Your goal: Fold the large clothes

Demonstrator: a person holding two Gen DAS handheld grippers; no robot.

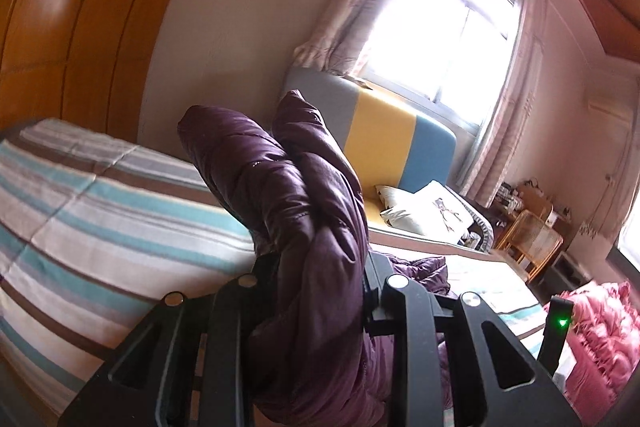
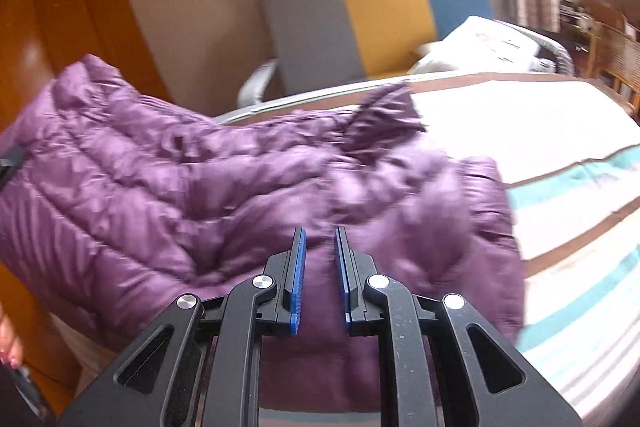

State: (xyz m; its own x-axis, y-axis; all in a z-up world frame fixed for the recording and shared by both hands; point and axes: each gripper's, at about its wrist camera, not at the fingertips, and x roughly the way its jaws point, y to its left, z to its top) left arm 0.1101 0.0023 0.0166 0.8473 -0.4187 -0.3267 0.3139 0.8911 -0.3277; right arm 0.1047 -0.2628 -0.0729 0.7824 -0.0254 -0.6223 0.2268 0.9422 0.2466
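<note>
A purple quilted down jacket lies spread on the striped bed. My left gripper is shut on a thick fold of the purple jacket and holds it lifted above the bed; the fabric hides the fingertips. My right gripper hovers just above the jacket's near part. Its blue-padded fingers stand a narrow gap apart with nothing between them. In the right wrist view the jacket's left side rises toward the left edge of the frame.
A striped folded quilt lies at the left. A grey, yellow and blue headboard and pillows stand by the window. A pink quilted garment lies at the right. A wooden wardrobe and rattan chair flank the bed.
</note>
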